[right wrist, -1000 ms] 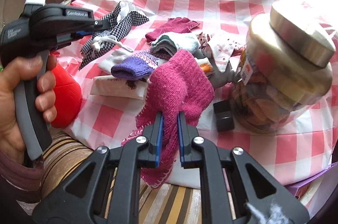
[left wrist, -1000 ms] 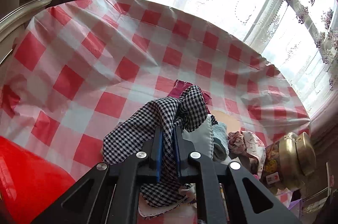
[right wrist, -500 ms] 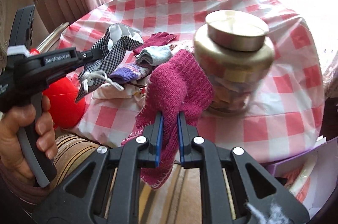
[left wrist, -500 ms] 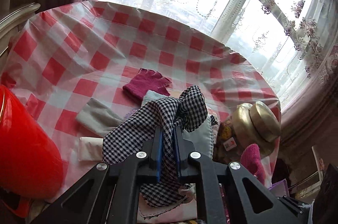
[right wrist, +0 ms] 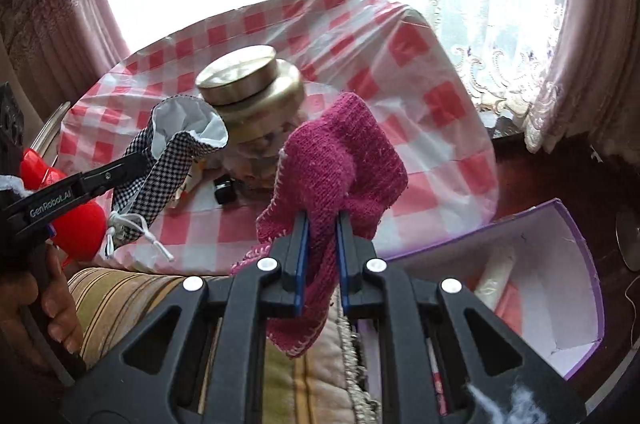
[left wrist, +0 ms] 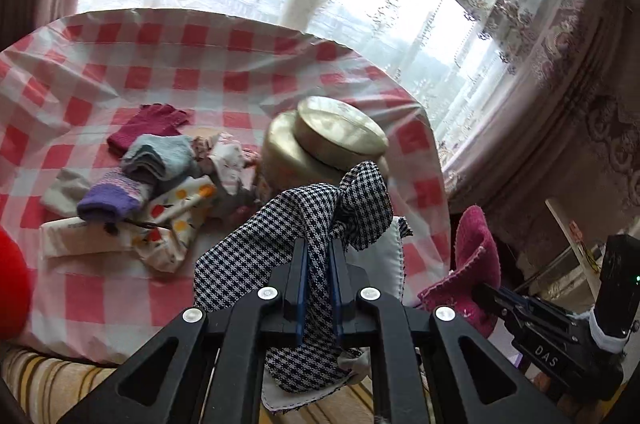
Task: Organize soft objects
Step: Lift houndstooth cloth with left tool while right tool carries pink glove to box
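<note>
checked pouch [left wrist: 312, 220] clamped in left tongs [left wrist: 318, 256]; pink knit [right wrist: 340, 167] clamped in right tongs [right wrist: 322, 232], above surface [left wrist: 168, 83] edge.

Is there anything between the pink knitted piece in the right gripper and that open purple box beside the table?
Nothing visible blocks it. The right gripper is shut on the pink knitted piece, hanging off the table's edge, and the purple box lies open just right of it. Inside, only a white roll and something pink show, leaving room.
</note>
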Demonstrator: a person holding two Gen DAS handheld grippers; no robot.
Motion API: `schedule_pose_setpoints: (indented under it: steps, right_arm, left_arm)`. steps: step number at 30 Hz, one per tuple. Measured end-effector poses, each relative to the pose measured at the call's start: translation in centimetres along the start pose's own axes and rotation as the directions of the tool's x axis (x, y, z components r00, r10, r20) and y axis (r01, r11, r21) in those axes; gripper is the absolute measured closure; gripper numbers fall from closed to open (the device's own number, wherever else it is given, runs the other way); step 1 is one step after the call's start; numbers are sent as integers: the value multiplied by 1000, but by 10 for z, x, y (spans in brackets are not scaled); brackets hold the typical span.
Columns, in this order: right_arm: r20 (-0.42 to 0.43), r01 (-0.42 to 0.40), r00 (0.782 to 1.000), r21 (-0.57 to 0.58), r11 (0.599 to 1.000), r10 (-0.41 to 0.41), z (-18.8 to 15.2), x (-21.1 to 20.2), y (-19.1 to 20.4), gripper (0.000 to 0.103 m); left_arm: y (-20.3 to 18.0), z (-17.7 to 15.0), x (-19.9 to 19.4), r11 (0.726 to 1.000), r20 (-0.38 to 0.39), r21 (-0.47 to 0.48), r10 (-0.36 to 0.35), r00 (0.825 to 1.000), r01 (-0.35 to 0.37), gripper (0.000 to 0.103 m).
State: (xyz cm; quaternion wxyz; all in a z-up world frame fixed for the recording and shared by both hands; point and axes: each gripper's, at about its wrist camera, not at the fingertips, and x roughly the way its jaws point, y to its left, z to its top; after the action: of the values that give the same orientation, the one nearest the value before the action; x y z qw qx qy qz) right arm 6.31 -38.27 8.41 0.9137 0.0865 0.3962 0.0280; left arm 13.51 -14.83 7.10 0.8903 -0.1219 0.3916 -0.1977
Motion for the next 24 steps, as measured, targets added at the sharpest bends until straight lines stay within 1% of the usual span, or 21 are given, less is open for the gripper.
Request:
schedule_pose_setpoints:
  steps: [4, 10, 18, 23, 24]
  right_arm:
    - [2, 56, 998, 50, 997, -56, -8, -12, -38, 87]
    - [-4, 120, 993, 111, 987, -120, -19, -25, -78, 87]
    - [14, 183, 982, 191, 964, -189, -22, -43, -121, 87]
    - [22, 204, 977, 209, 956, -213, -27, -53, -136, 87]
    - [19, 209, 976, 211, 955, -217, -29, -54, -138, 87]
  left_arm:
    - [-37, -16, 14, 997, -61, 48, -62, 996, 65, 92]
    - [-91, -41, 29, 981, -149, 128, -124, 981, 144, 92]
    - [-154, -74, 46, 956, -233, 215, -150, 961, 201, 92]
    - [-182, -91, 56, 940, -282, 251, -157, 947, 230, 92]
    - [-187, -94, 59, 938, -291, 255, -159, 943, 236, 91]
